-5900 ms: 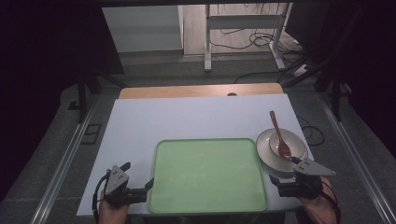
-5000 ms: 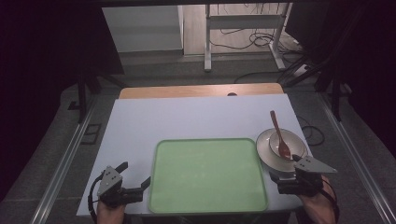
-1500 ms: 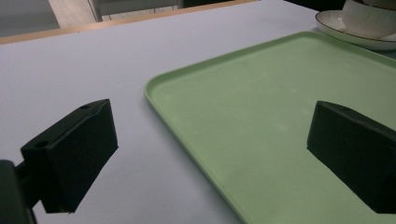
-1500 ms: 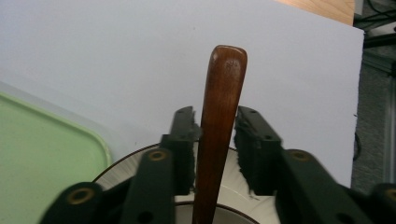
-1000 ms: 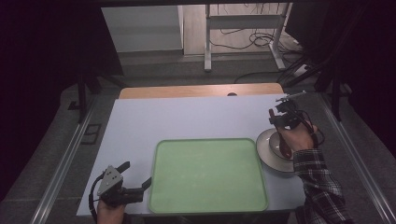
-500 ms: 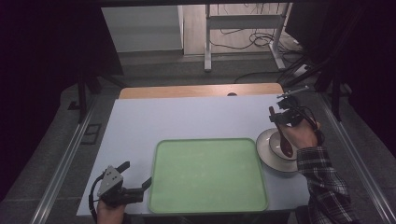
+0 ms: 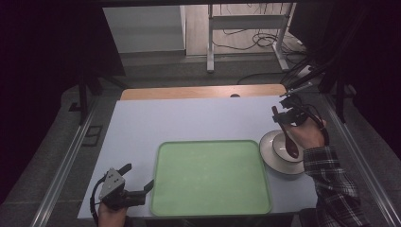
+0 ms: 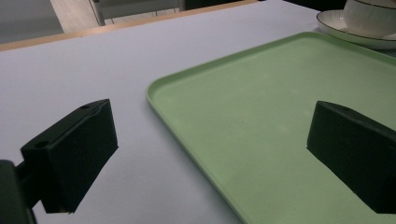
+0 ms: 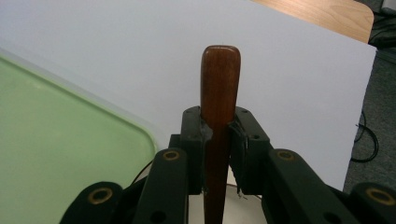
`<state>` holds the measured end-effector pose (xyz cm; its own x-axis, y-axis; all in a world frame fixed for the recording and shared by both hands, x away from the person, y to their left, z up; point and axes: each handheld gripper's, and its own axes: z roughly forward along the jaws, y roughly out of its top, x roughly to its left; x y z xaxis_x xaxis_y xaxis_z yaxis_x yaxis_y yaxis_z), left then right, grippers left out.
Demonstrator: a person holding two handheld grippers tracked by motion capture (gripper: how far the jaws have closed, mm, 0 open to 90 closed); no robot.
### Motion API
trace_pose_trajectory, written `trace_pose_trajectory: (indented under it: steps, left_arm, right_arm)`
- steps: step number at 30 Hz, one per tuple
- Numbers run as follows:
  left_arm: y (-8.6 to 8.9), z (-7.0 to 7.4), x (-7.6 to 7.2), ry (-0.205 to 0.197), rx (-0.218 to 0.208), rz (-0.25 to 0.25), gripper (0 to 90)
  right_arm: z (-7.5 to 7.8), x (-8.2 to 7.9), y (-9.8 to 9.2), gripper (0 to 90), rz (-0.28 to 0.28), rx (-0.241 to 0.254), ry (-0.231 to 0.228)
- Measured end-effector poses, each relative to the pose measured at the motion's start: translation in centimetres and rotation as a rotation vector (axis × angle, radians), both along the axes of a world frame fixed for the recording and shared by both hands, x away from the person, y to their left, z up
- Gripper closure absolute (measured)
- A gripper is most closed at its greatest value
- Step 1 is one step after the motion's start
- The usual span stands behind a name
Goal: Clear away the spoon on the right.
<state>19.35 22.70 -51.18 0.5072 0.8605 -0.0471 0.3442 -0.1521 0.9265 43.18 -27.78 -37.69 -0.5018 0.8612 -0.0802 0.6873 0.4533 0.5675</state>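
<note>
Your right gripper now clamps the dark brown wooden spoon by its handle; a second ago the spoon lay lower in the white ceramic bowl. It hangs just above the bowl, at 3 o'clock of the pale green plastic tray. Lift-out appears underway. Your left gripper sits agape, empty, at 9 o'clock.

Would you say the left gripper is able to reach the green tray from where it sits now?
Probably yes: the left gripper stands open beside the green tray, right at its near left edge, with only bare table between them.
</note>
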Motion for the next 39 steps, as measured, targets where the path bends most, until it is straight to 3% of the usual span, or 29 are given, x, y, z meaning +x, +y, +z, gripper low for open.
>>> trace_pose_trajectory:
  steps: [19, 25, 39]
  left_arm:
    - [-0.1, 0.0, 0.0, 0.000, 0.001, 0.000, 1.4]
    - [-0.1, 0.0, 0.0, -0.001, 0.000, -0.001, 1.4]
    - [-0.1, 0.0, 0.0, -0.001, 0.003, -0.005, 1.4]
  right_arm:
    - [1.7, -1.9, 2.2, 76.5, 0.047, -0.043, 0.078]
    - [1.5, -2.4, 3.2, 76.6, 0.037, -0.049, 0.115]
    - [0.4, -3.4, 5.8, 76.6, 0.071, -0.063, 0.185]
